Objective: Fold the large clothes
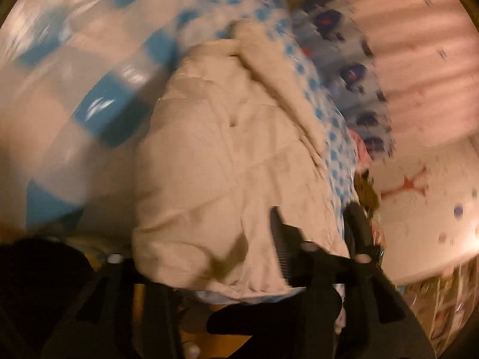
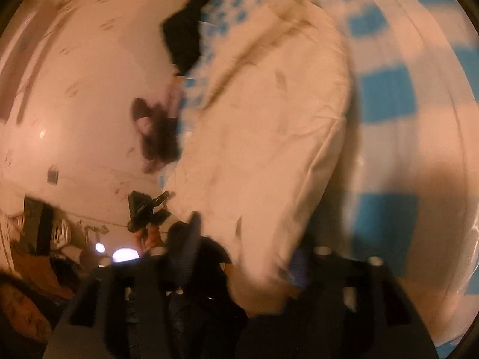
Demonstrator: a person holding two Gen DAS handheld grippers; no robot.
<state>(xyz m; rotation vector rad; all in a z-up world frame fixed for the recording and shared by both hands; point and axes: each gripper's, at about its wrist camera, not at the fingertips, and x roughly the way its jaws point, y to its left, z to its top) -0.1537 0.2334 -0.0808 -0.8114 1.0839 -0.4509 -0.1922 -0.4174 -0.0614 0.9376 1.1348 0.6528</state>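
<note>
Both views are blurred. Nearest in the left wrist view, the left gripper [image 1: 314, 245] has its jaws parted around the near hem of a cream garment [image 1: 227, 155]; whether they pinch the cloth, I cannot tell. The garment runs from 6 o'clock up toward 12 o'clock, one sleeve [image 1: 281, 89] slanting along its right side toward 5 o'clock. It lies on a white cloth with blue dots [image 1: 338, 146], which lies on a blue-and-white checked sheet [image 1: 110, 110] spreading to 9 o'clock. At 2 o'clock hangs a pink curtain [image 1: 419, 65].

In the right wrist view, the right gripper [image 2: 248, 257] has its jaws either side of the garment's near edge; the blur hides any grip. At 9 o'clock of it, the other gripper shows small and dark. The checked sheet fills 3 o'clock. A dark cloth [image 2: 185, 36] lies at 11 o'clock.
</note>
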